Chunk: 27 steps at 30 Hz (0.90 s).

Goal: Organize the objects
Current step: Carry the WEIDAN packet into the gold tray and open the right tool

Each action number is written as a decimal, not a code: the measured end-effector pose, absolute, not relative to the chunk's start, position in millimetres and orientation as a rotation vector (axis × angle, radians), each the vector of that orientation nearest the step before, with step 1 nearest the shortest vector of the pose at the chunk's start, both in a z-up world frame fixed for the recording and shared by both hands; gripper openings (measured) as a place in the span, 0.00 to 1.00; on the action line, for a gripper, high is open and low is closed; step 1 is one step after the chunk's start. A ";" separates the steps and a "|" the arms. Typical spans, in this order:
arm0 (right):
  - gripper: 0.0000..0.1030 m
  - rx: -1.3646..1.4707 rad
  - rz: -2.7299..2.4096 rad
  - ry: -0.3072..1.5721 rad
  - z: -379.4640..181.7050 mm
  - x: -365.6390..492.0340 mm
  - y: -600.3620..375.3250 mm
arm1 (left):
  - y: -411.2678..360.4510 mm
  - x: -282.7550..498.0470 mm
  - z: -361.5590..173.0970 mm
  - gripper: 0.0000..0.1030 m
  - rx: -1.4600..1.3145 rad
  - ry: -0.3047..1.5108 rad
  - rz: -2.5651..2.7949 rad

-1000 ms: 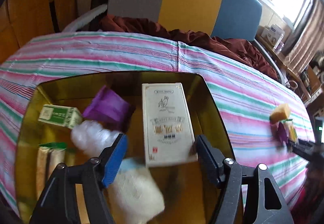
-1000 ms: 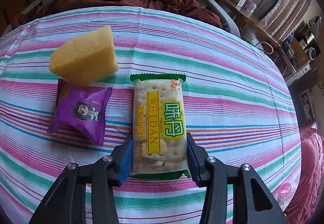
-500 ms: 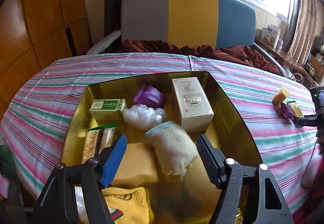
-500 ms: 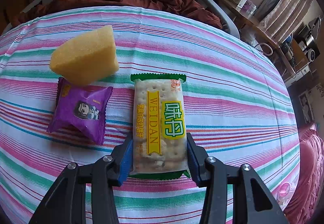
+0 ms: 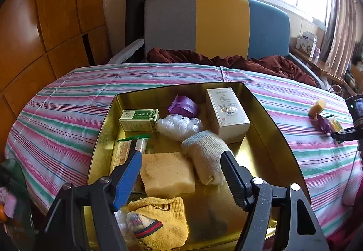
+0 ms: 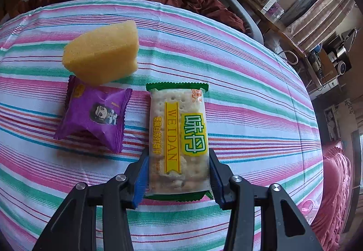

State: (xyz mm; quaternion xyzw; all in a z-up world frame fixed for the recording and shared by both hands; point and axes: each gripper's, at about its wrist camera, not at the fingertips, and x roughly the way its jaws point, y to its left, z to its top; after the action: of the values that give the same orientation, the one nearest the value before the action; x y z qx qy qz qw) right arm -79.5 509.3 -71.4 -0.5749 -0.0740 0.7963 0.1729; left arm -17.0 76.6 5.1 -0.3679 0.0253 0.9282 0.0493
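Two tongs: right tongs [image 6: 178, 174] clamp cracker packet [image 6: 179, 140], crushing possible; left tongs [image 5: 181, 174] gape empty above gold tray [image 5: 272, 124].

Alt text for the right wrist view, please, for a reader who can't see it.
The right gripper is closed on the near end of a green-edged cracker packet lying on a striped tablecloth. To the packet's left lies a purple snack wrapper, with a yellow sponge wedge at its far edge; whether they touch is unclear.
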 end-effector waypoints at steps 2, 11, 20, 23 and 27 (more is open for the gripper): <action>0.46 -1.652 2.254 -0.167 -68.6 -75.2 508.0 | 75.9 -15.2 6.8 0.72 -1.105 0.078 2.825; 0.46 -1.657 2.296 0.096 -48.4 -58.4 498.5 | 62.5 -8.2 9.2 0.82 -1.086 0.029 2.824; 0.46 -1.616 2.535 0.125 -9.3 -29.3 432.9 | 36.7 -5.7 8.9 0.83 -1.086 -0.038 2.855; 0.46 -1.615 2.642 0.121 0.7 -27.7 400.7 | 26.5 -3.8 7.7 0.84 -1.096 -0.053 2.876; 0.46 -1.645 2.815 0.124 12.2 -26.2 338.5 | 12.2 -2.1 9.1 0.84 -1.101 -0.074 2.911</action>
State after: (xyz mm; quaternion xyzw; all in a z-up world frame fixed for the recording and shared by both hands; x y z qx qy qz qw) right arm -26.2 338.5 12.2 -0.5032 0.0379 0.8612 -0.0604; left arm -2.1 12.2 9.1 -0.3536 -0.0239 0.9350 0.0142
